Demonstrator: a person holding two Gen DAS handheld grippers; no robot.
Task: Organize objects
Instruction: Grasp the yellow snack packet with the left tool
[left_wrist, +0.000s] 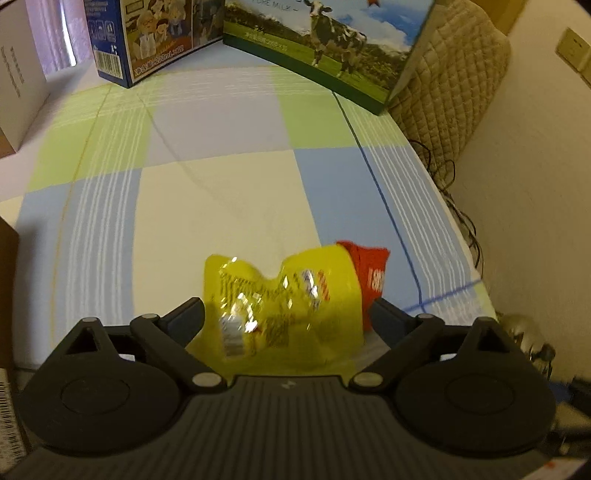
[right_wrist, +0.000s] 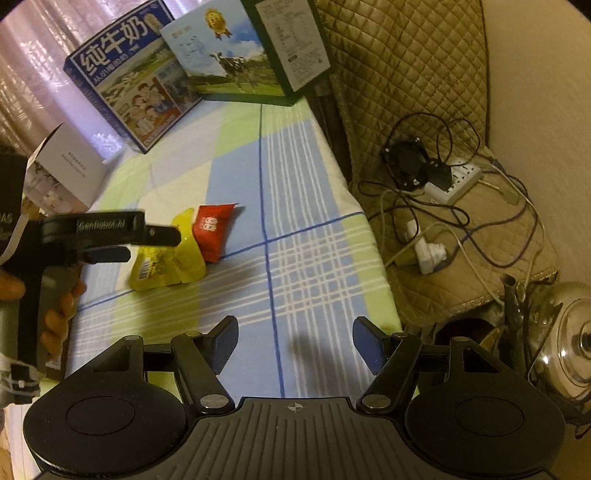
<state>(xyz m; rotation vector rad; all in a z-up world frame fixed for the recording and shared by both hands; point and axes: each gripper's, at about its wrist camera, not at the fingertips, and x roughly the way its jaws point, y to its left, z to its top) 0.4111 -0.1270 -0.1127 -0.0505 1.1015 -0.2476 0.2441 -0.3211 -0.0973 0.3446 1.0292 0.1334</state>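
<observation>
Jaws of the left gripper (left_wrist: 286, 314) gape around the yellow packet (left_wrist: 284, 314), right gripper (right_wrist: 293, 341) open too; red packet (left_wrist: 371, 277) at two o'clock could get dragged along.

Dim, warm yellowish indoor light. Cooler purple glow through curtain (right_wrist: 44, 55), top left. Left wrist view: yellow packet (left_wrist: 280, 314) motion-blurred, with specular glints; print unreadable. Right wrist view: left gripper (right_wrist: 162, 236) smeared. Soft shadows on cloth (right_wrist: 303, 266). Strong fisheye bending at edges; corners vignetted black. Overall grainy.
</observation>
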